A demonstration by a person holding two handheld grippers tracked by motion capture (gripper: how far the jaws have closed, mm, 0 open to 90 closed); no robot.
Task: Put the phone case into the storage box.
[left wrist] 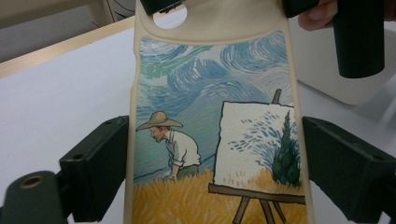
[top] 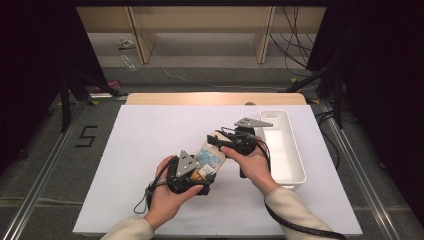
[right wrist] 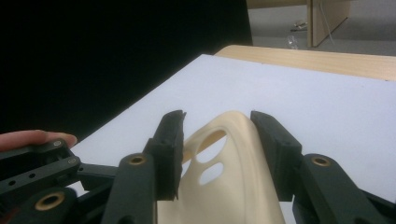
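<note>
My left gripper (top: pixel 196 170) is clamped w/ both black jaws on the long edges of the cream soft phone case w/ painted field scene (top: pixel 211 156), held above the white table (top: pixel 150 140) near centre. My right gripper (top: pixel 231 141), at 1 o'clock from the left, pinches the case's camera-hole end, bending it btw its jaws. The white oblong plastic tray (top: pixel 290 165) sits at 3 o'clock.

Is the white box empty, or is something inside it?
Empty. In the high view the white box shows only its bare white floor, and the phone case is held outside it between the two grippers.
</note>
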